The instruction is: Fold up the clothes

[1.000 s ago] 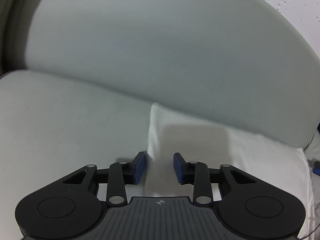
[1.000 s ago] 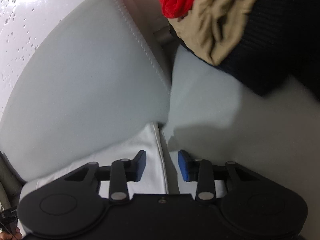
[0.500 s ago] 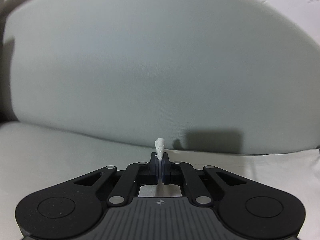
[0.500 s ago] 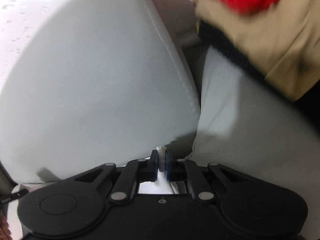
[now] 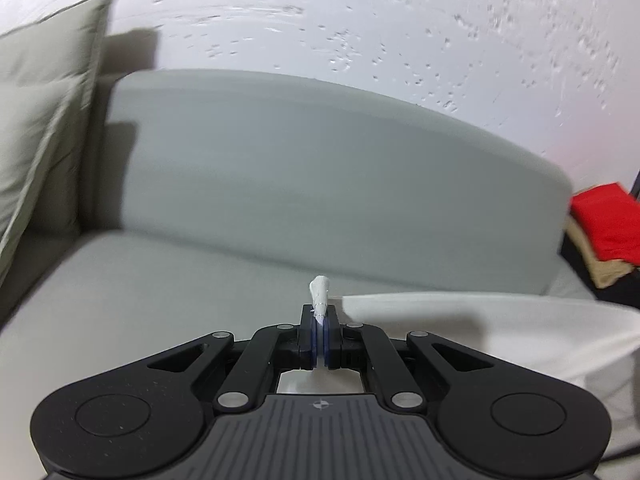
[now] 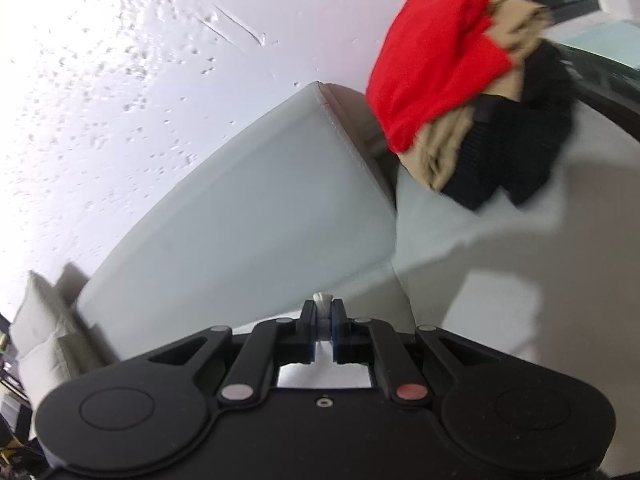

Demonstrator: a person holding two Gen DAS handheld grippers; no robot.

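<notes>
Both jaws pinch white cloth (image 5: pixel 460 320) edge above sofa seat (image 5: pixel 160 292).

The white garment (image 5: pixel 460 320) is soft matt cloth, its pinched tip faintly ribbed. The sofa (image 5: pixel 320 184) across the middle of the frame is smooth, matt grey upholstery with a stitched seam. The wall (image 6: pixel 120 60) at upper left is white, glossy and pitted. The gripper bodies look like matt black plastic with blue pads (image 5: pixel 326 338). At upper right, the folded pile (image 6: pixel 460 92) holds 3 cloths: red, tan and coarse black knit.
</notes>
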